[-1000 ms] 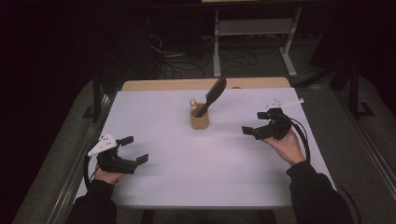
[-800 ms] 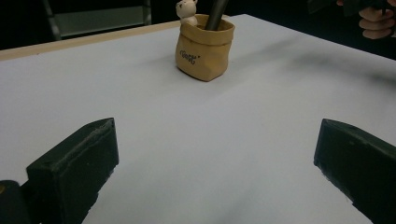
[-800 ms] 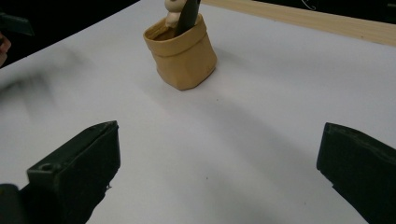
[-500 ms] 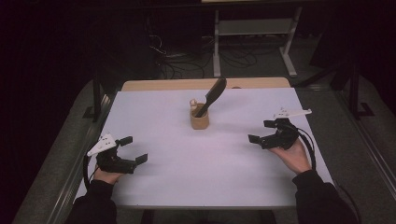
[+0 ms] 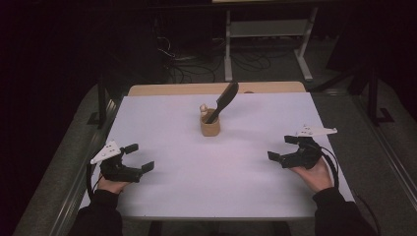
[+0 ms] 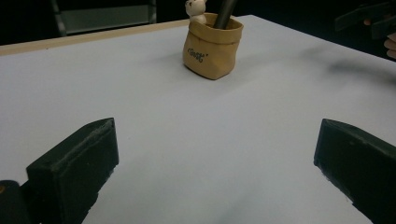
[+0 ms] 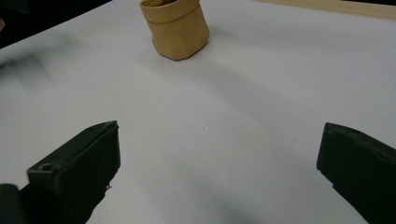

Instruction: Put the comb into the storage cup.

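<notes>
Tan pot (image 5: 210, 129) upright toward the far middle of the white counter (image 5: 221, 196), well apart from both claws. Dark handle (image 5: 222, 102) leaning out of the pot up and to the right, small pale figure (image 5: 203, 108) at its left rim; same pot (image 6: 212, 46) with dark lettering in the left gripper view, figure (image 6: 196, 9) perched at its rim. Left claw (image 5: 137, 157) low at the near left, held in 1 hand (image 5: 112, 185), jaws wide, nothing between them. Right claw (image 5: 283, 149) at the near right, held in the other hand (image 5: 314, 173), jaws likewise wide and empty. Pot (image 7: 175, 28) ahead in the right gripper view, bare counter between its 2 jaws.
</notes>
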A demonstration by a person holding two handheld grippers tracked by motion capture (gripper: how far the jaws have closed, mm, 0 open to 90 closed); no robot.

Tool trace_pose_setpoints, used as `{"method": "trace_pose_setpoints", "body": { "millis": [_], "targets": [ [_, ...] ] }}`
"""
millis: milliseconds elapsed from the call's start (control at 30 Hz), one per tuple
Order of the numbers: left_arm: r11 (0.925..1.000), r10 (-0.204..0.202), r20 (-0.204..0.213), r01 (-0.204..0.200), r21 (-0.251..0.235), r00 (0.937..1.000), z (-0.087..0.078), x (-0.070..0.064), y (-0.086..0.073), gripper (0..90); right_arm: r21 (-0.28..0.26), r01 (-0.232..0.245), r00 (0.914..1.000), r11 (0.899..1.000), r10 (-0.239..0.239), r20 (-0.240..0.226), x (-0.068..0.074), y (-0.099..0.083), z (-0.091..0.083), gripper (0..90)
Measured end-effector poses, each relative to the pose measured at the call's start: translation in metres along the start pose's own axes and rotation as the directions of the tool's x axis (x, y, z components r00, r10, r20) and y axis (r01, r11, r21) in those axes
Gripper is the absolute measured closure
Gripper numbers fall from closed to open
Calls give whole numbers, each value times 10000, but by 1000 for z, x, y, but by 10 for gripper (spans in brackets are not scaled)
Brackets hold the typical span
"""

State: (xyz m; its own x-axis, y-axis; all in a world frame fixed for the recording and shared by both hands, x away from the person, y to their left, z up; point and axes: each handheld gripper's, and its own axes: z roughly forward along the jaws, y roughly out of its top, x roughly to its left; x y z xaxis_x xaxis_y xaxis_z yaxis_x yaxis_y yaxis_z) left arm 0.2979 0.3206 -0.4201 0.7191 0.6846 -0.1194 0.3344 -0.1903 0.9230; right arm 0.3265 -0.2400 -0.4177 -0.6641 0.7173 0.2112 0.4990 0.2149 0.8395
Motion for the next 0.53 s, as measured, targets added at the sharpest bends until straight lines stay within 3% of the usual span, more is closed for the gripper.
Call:
{"method": "trace_pose_setpoints", "body": {
  "millis": [367, 533],
  "targets": [
    [10000, 41, 137, -41, 19, 9999, 2, -3, 0, 0, -183, -64, 9996, 9998, 69, 268, 2, -17, -15, 0],
    [10000, 9, 141, -9, -19, 9999, 1, -2, 0, 0, 36, -147, 9997, 9999, 146, 207, 3, -23, -13, 0]
  ]
}}
